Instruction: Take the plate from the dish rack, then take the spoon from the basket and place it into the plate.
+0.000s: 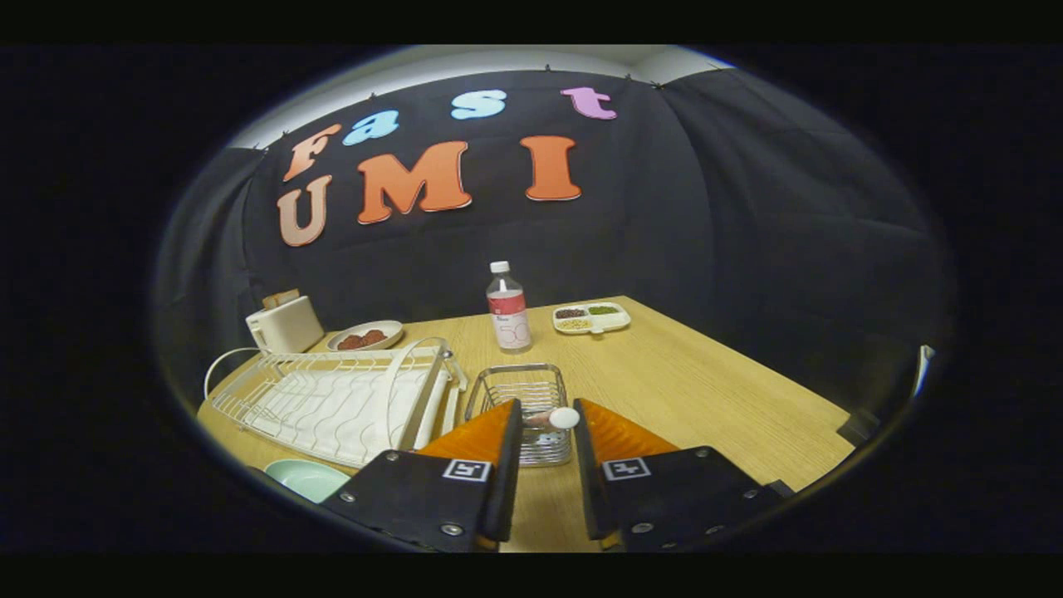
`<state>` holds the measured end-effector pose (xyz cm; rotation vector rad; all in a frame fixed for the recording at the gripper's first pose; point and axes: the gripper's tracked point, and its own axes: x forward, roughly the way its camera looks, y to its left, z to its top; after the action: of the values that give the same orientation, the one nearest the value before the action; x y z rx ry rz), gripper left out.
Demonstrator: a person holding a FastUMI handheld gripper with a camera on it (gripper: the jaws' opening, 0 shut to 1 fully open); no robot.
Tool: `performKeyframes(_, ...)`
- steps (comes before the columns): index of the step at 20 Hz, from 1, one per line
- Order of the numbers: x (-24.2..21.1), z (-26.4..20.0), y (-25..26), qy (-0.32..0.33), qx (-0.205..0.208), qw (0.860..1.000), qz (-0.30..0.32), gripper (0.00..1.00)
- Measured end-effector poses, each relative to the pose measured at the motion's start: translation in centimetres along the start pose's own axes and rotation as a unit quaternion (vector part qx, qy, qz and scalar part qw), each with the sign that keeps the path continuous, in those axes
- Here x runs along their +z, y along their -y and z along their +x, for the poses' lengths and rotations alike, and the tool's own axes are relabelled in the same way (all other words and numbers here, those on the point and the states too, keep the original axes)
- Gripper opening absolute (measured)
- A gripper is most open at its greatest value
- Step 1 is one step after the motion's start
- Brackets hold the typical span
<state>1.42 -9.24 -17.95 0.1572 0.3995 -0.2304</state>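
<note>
Between the claw (546, 423) fingers, at 12 o'clock, the spoon (555, 418) is gripped above the basket (523, 399). Plate (306, 477) sits on the desk (706, 390) at 8 o'clock; swing there level, lower before release.

On the table (706, 390), the basket (519, 399) sits at twelve o'clock just ahead of the gripper (546, 428), whose parted fingers flank the spoon (555, 418); dish rack (332, 399) at ten, plate (306, 477) at nine, bottle (507, 309) beyond.
</note>
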Motion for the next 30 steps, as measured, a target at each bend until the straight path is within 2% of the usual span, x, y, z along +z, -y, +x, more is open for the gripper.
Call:
performKeyframes(1,0.2,-0.1,-0.5,0.005,0.01,1.0,0.009,0.23)
performKeyframes(3,0.7,-0.6,-1.6,0.013,0.03,0.999,0.032,0.15)
performKeyframes(7,2.7,-1.2,-2.4,0.035,0.045,0.998,0.039,0.11)
performKeyframes(14,7.9,-5.8,-2.9,0.094,0.057,0.994,0.024,0.11)
performKeyframes(19,9.3,-10.2,-3.9,0.1,0.088,0.991,0.028,0.1)
performKeyframes(24,9.0,-15.1,-5.8,0.098,0.146,0.984,0.04,0.1)
performKeyframes(30,7.5,-18.3,-9.1,0.091,0.201,0.975,0.017,0.1)
